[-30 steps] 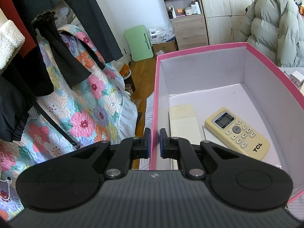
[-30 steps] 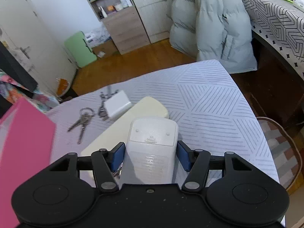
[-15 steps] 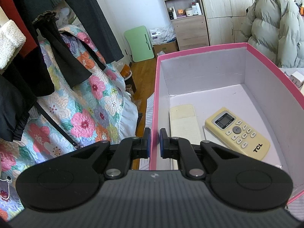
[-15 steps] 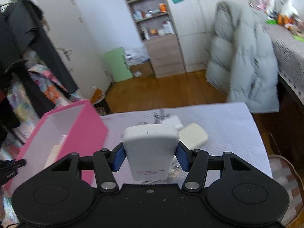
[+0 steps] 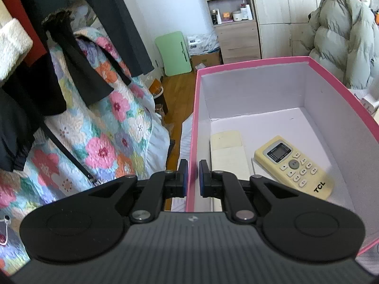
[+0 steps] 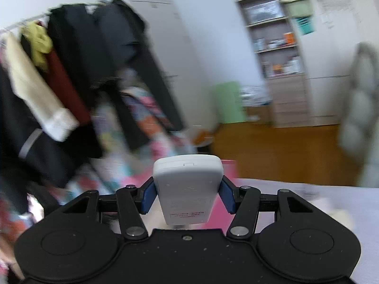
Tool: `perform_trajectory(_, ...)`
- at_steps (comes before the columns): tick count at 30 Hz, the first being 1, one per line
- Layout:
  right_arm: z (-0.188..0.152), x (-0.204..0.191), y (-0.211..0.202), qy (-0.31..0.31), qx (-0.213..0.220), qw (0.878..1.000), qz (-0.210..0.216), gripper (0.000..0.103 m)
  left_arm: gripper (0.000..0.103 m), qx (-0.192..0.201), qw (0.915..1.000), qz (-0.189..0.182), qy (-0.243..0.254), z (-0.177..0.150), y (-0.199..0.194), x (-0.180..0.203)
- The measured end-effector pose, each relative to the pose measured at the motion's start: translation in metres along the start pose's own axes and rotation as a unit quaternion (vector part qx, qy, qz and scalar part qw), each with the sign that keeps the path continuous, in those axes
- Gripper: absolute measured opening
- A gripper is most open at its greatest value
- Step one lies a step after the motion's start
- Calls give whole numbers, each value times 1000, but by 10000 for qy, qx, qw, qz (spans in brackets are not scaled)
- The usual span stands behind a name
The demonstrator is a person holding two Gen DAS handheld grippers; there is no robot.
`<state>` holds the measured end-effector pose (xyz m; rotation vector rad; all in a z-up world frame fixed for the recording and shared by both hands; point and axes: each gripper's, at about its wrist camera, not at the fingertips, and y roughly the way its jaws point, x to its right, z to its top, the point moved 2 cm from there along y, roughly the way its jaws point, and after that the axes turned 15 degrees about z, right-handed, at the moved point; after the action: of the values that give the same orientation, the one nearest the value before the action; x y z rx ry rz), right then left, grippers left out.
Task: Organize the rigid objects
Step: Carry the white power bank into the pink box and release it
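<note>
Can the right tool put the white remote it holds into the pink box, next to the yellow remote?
Probably yes. The pink box is open-topped, with bare floor beside the yellow remote; the left tool grips only its near wall.

left wrist: close, angled down over the pink box
right wrist: nearer level, blurry
shared: shelf unit, clothes rack
</note>
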<state>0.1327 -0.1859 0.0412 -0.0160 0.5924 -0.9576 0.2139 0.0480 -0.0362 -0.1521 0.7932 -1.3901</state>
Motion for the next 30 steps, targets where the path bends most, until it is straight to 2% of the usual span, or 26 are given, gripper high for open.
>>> perform_trajectory(5,-20,4,71,160,-414,9964,719,61,9,-12,10000,2,13,1,2,0)
perform_trajectory(9,-46,8,114,232,-935,9915,870,61,9,-74,9999,-30,-78,3,5,-3)
perform_trajectory(15,-64,-5,118,-99,-1332,9876,821,61,9,-60,10000,-33,-66,3,6,-4)
perform_trajectory(20,-69,-18,121,-651,-1906,9774,646,61,9,-51,9999,-52,-78,2,7,-5)
perform_trajectory(28,-70,-31,110,-1109,-2418,9633,357,61,9,-41,10000,-59,-64,1,8,-4)
perform_trajectory(30,-69,-34,105,-1157,-2437,9626,266,61,9,-43,9999,-69,-73,0,8,-4)
